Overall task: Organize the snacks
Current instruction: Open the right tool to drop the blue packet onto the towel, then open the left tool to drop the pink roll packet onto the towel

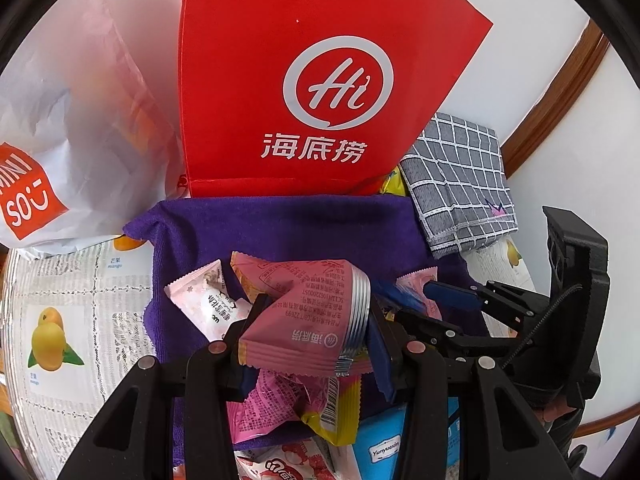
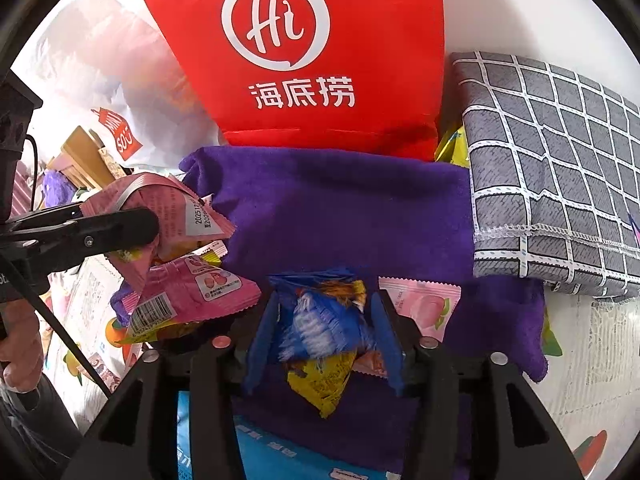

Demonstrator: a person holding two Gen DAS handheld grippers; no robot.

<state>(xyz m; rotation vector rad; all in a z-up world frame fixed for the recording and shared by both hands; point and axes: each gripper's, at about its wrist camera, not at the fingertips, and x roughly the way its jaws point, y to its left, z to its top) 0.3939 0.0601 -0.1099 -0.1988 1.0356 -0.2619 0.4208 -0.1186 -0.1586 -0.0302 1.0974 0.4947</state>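
We have a snack in each claw. Our left claw (image 1: pixel 308 336) is closed on a pink packet (image 1: pixel 304 316), pinched across its middle and lifted clear of the purple towel (image 1: pixel 280 228) below it; under that claw lie a magenta packet (image 1: pixel 276 404) and a yellow one (image 1: pixel 340 412), and just to its left a pale pink packet (image 1: pixel 208 304) rests on the towel. Our right claw (image 2: pixel 324 332) is clamped on a blue packet (image 2: pixel 320 320) with a yellow end, its blue pads pressing both sides, and it hangs over the same towel; just to the right of this claw a peach packet (image 2: pixel 424 304) lies flat. Straight ahead of both claws stands the red bag (image 1: pixel 320 80), upright behind the towel, with a grey checked cloth (image 2: pixel 552 168) off to the right and a white bag (image 1: pixel 80 120) to the left, all on the worktop (image 1: pixel 72 320). We judge the step in hand to be carrying picked snacks to where they belong, likely the red bag, though its mouth is out of sight. The next move calls for raising each packet above the bag's rim, one claw at a time so they do not collide, and releasing only once over the opening.
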